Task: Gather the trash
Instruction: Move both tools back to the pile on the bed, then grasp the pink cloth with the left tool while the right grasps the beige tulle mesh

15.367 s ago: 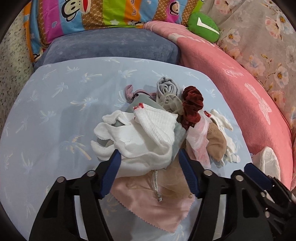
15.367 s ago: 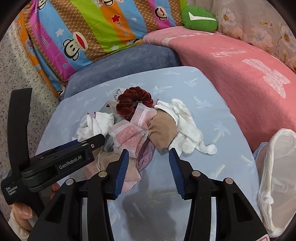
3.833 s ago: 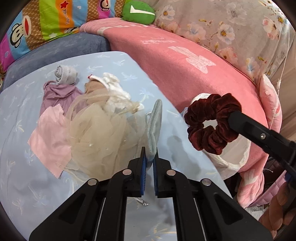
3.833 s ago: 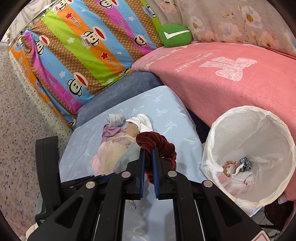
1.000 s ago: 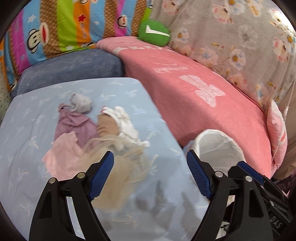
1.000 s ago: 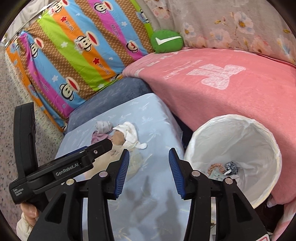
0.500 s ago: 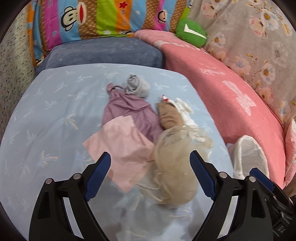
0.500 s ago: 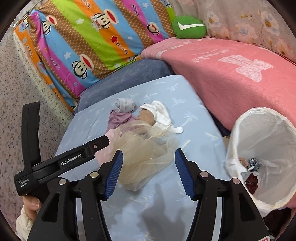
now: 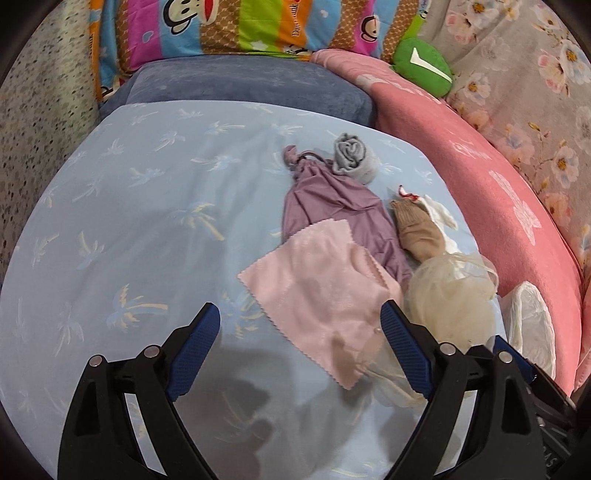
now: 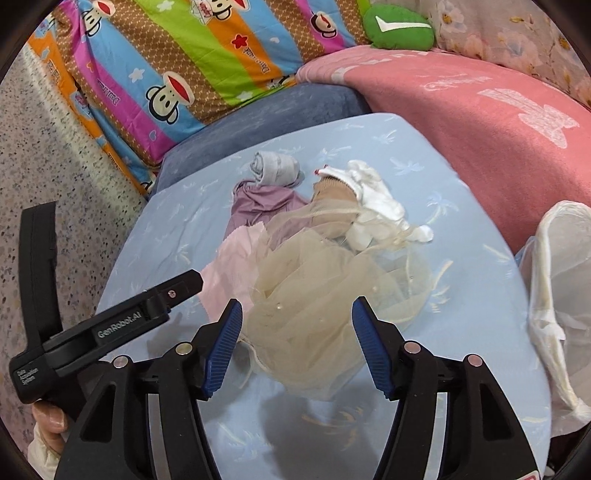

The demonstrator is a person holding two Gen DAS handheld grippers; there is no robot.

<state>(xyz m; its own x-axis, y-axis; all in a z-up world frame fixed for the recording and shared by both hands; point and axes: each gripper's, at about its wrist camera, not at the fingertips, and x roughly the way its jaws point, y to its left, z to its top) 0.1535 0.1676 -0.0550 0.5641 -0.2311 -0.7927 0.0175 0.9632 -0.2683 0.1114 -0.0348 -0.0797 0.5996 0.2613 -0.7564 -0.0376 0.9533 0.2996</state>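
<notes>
A small pile lies on the light blue sheet (image 9: pixel 147 206): a pink cloth (image 9: pixel 317 291), a purple drawstring pouch (image 9: pixel 332 206), a rolled grey sock (image 9: pixel 352 157), a tan sock (image 9: pixel 417 232) and a cream mesh bag (image 9: pixel 450 299). My left gripper (image 9: pixel 299 339) is open and empty, just short of the pink cloth. My right gripper (image 10: pixel 297 332) is open and empty, its jaws either side of the cream mesh bag (image 10: pixel 325 291). White gloves (image 10: pixel 376 199) lie behind the mesh. The white bin bag (image 10: pixel 557 288) stands at the right.
A pink blanket (image 10: pixel 498 122) covers the bed edge on the right, with a green cushion (image 10: pixel 399 26) and a striped monkey-print pillow (image 10: pixel 177 62) behind. A blue-grey cushion (image 9: pixel 240 85) lies beyond the sheet. The left gripper's body (image 10: pixel 110 325) shows in the right wrist view.
Both grippers have swung from the bin bag back toward the pile and come lower and closer. Both stay open and empty.
</notes>
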